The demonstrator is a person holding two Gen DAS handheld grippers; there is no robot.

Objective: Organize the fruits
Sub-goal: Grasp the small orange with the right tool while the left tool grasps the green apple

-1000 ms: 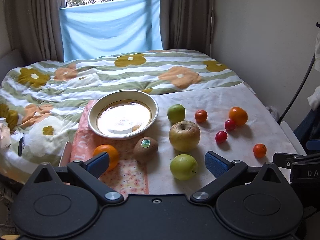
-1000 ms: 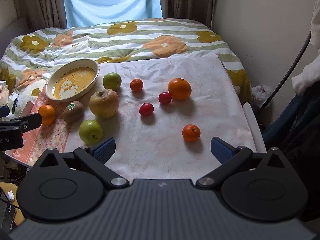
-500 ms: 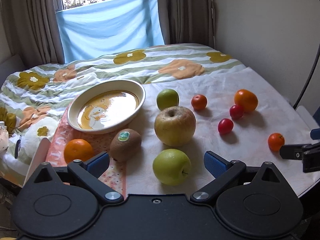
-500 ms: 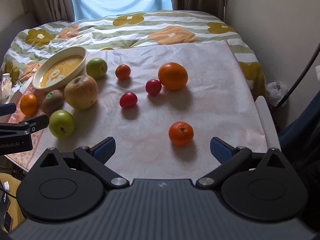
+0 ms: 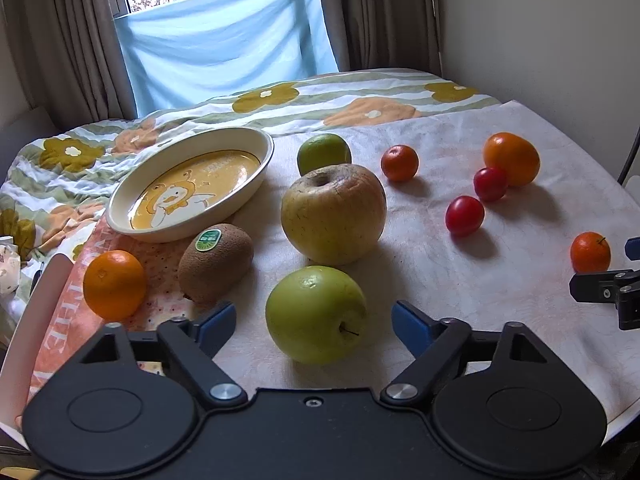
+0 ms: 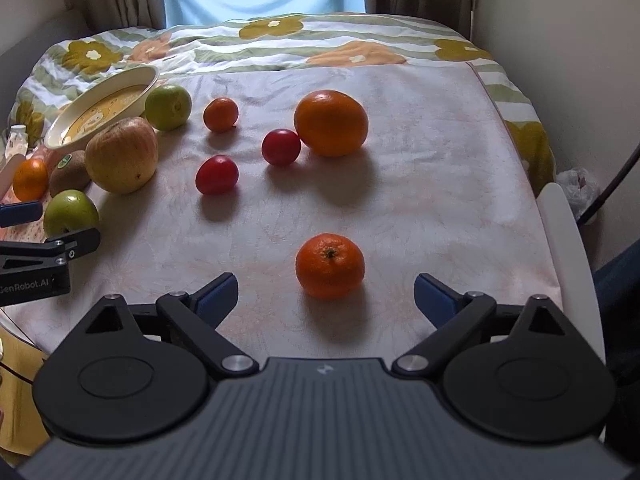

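My left gripper [image 5: 314, 320] has its jaws closing around a green apple [image 5: 316, 314]. The apple sits between the blue pads with a small gap on each side. Behind it lie a big yellowish apple [image 5: 334, 214], a kiwi [image 5: 216, 264], an orange [image 5: 114, 284] and a cream plate [image 5: 120, 216] with a duck picture. My right gripper [image 6: 325, 296] is open, low over the cloth. A small mandarin [image 6: 330, 266] lies just ahead of its fingertips, between their lines. The left gripper's finger [image 6: 52, 244] shows beside the green apple [image 6: 70, 212].
On the white cloth [image 6: 440, 184] lie two cherry tomatoes [image 6: 217, 174] [image 6: 281, 147], a large orange [image 6: 331, 122], another small mandarin [image 6: 220, 114] and a second green apple [image 6: 168, 106]. A flowered quilt [image 6: 280, 44] covers the bed behind. A wall [image 6: 560, 40] and a cable run along the right.
Both grippers have sunk and come nearer the fruit. The left jaws have narrowed around the near green apple. The right gripper has closed in on the small mandarin, jaws still wide.
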